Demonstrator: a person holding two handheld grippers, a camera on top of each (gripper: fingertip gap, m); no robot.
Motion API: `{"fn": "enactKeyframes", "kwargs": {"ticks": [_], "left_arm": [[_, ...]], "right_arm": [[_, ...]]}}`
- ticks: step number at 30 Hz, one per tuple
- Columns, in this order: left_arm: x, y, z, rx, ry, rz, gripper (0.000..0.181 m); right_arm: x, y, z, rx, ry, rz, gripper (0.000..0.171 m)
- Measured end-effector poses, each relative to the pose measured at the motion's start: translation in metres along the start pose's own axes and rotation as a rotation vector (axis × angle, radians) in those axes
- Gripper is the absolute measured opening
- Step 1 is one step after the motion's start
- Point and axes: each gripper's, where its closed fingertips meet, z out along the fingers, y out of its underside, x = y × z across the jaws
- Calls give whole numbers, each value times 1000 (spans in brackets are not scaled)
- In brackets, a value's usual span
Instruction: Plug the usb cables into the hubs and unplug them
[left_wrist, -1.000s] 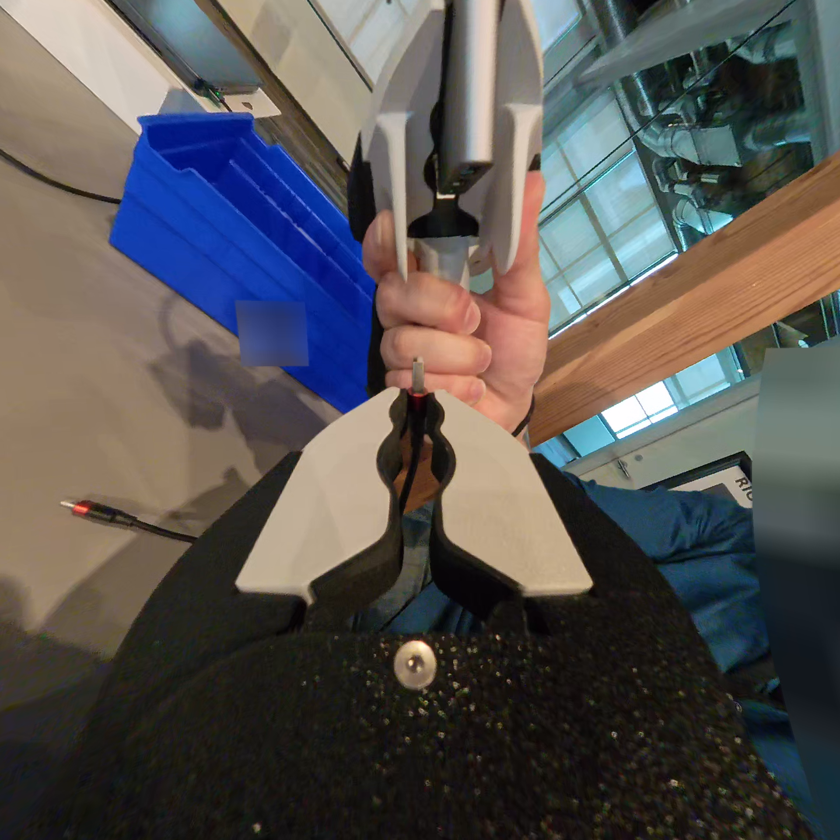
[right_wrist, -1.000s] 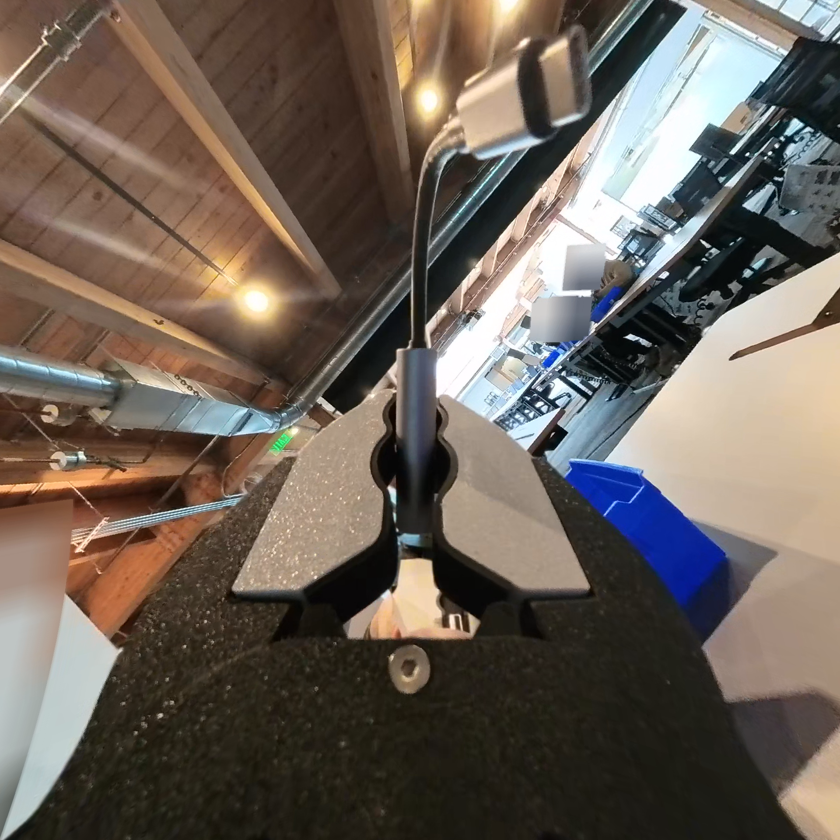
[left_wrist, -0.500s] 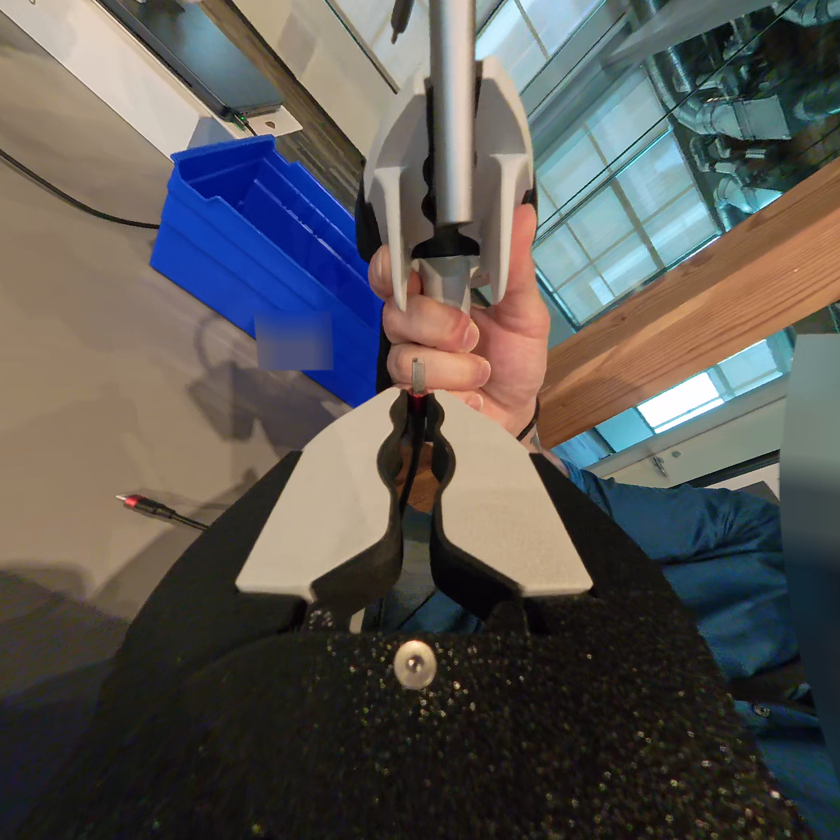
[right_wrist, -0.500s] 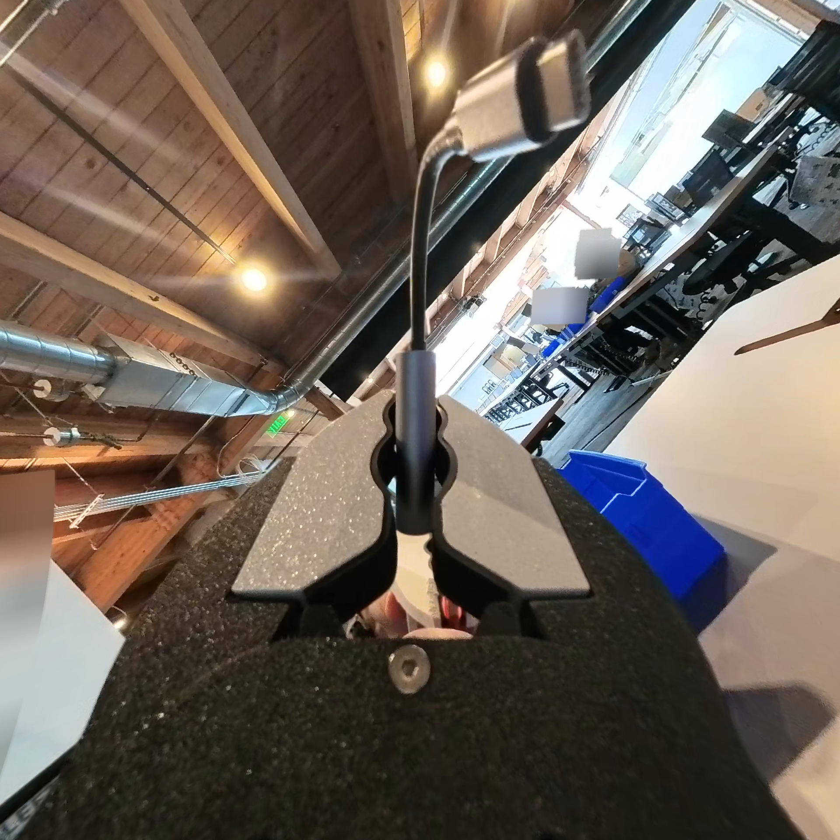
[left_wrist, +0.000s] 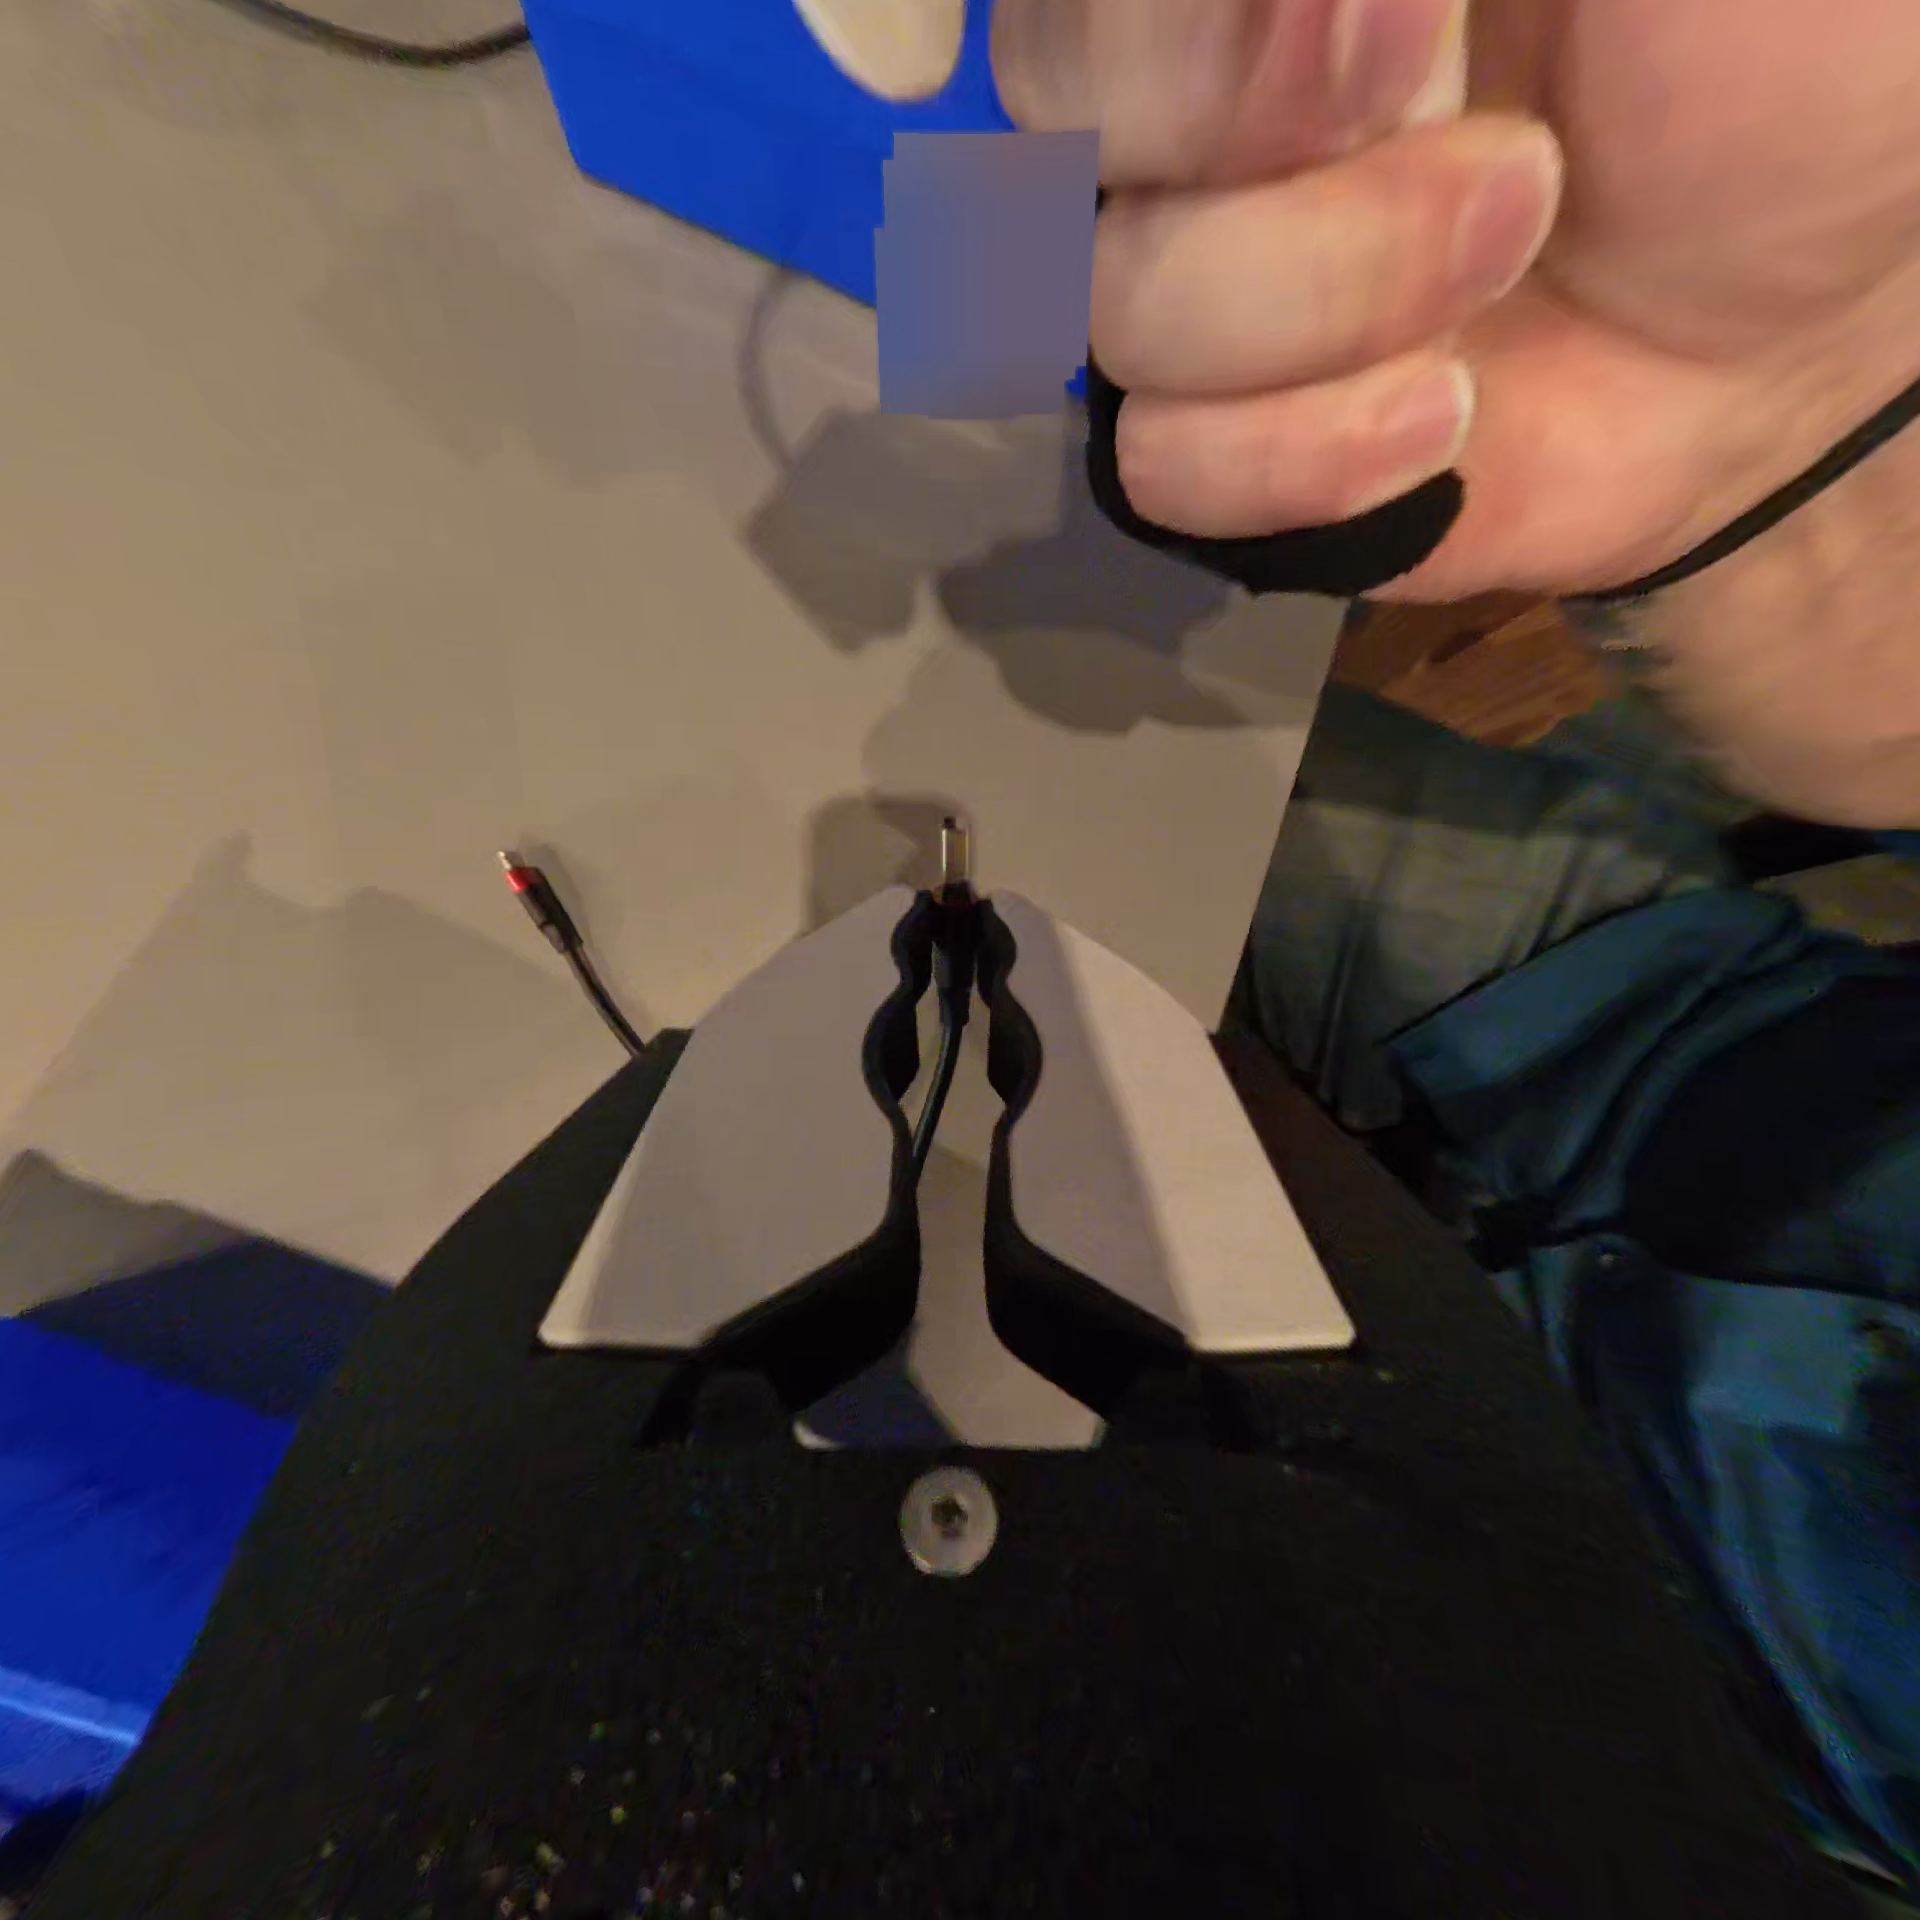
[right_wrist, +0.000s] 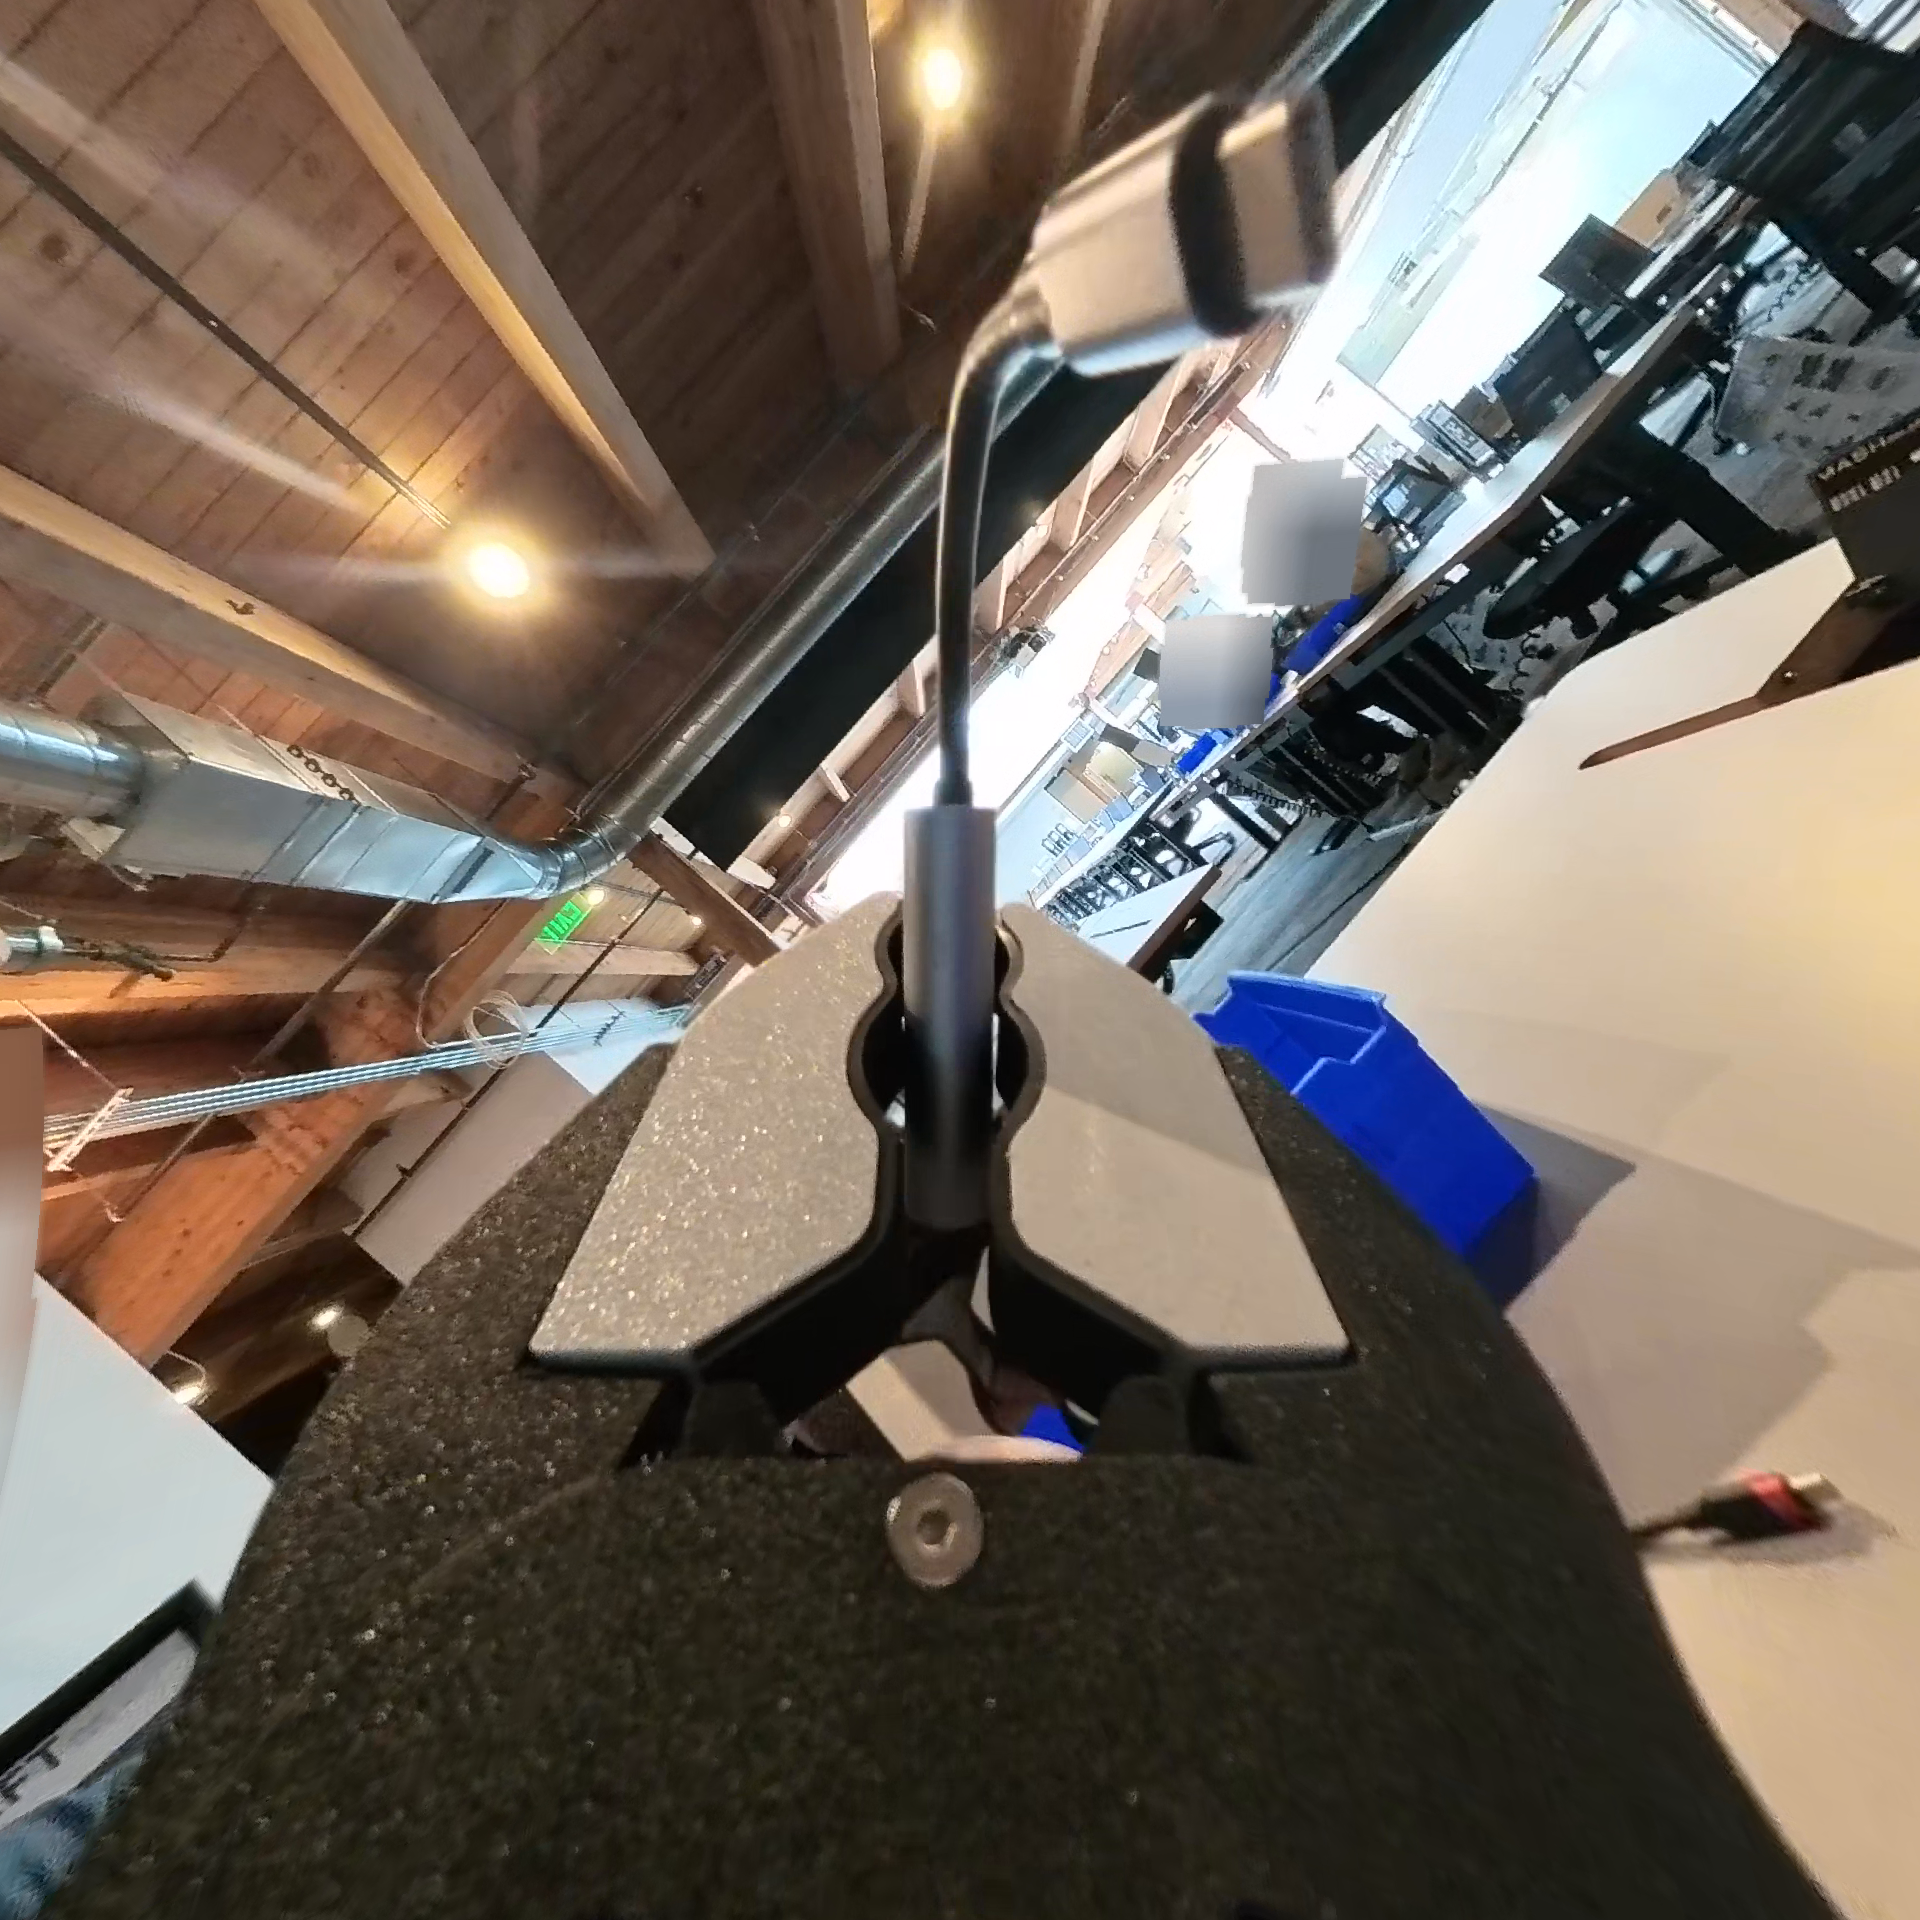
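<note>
My left gripper (left_wrist: 952, 902) is shut on a thin black USB cable; its small silver plug (left_wrist: 952, 852) sticks out past the fingertips, over the grey table (left_wrist: 364, 520). A second cable with a red-and-silver plug (left_wrist: 525, 891) lies on the table to the left; it also shows in the right wrist view (right_wrist: 1756, 1519). My right gripper (right_wrist: 948, 935) is shut on a slim grey hub (right_wrist: 943, 1018), held upright. The hub's short black lead curves up to a silver plug (right_wrist: 1195, 234). A hand (left_wrist: 1403, 312) fills the upper right of the left wrist view.
A blue plastic bin (left_wrist: 727, 114) stands at the back of the table, and another blue bin (left_wrist: 94, 1507) shows at lower left. In the right wrist view a blue bin (right_wrist: 1382, 1101) sits on the table. A person's blue sleeve (left_wrist: 1610, 1091) is on the right. Some 15 cm of space lies between my two pairs of fingers.
The left gripper has tilted down toward the table, away from the hub; the hand now looms large at upper right. The right gripper has turned slightly, bringing the red plug into its view.
</note>
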Motion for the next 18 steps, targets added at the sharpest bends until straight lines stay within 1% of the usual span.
{"fn": "enactKeyframes", "kwargs": {"ticks": [4, 9, 11, 13, 18], "left_arm": [[-3, 11, 10, -63, -51, 45, 8], [-7, 19, 17, -127, -110, 101, 8], [-12, 27, 20, -184, -165, 157, 7], [-10, 33, 27, -220, -157, 190, 7], [-17, 63, 45, -391, -226, 314, 7]], "right_arm": [[8, 8, -3, -26, 18, 11, 12], [10, 8, -6, -40, 32, 2, 12], [10, 8, -6, -47, 38, -11, 12], [10, 8, -6, -56, 44, -23, 12], [9, 12, -5, -83, 59, -57, 12]]}}
